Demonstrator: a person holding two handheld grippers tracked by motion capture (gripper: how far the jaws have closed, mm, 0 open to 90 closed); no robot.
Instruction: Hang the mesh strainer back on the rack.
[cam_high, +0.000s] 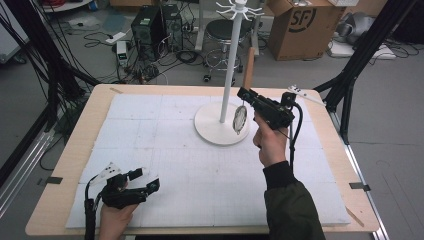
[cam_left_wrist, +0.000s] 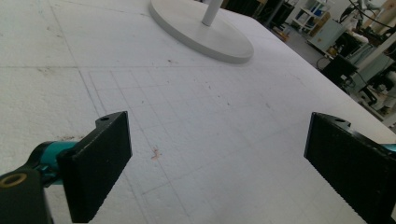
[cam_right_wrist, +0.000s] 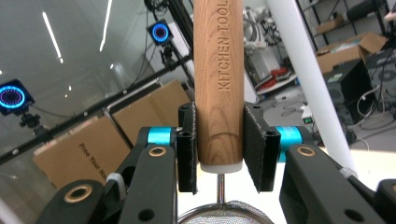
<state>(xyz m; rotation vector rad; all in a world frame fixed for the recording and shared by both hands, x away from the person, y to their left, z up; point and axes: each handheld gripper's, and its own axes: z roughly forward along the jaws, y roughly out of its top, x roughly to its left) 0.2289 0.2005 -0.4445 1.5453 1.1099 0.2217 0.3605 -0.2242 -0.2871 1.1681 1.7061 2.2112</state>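
One wooden-handled strainer (cam_high: 241, 117), one white rack stand (cam_high: 223, 120), two hand-held grippers (cam_high: 150, 186) (cam_high: 243, 93), one foam mat (cam_high: 190, 165).

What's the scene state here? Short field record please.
held item: wooden-handled strainer, handle up, mesh end hanging down
right gripper: fingers shut on the handle, raised beside the rack pole
left gripper: open, nothing between its fingers, low over the white mat
rack: white stand with a round base, hooks at the top
hook status: strainer not yet hung
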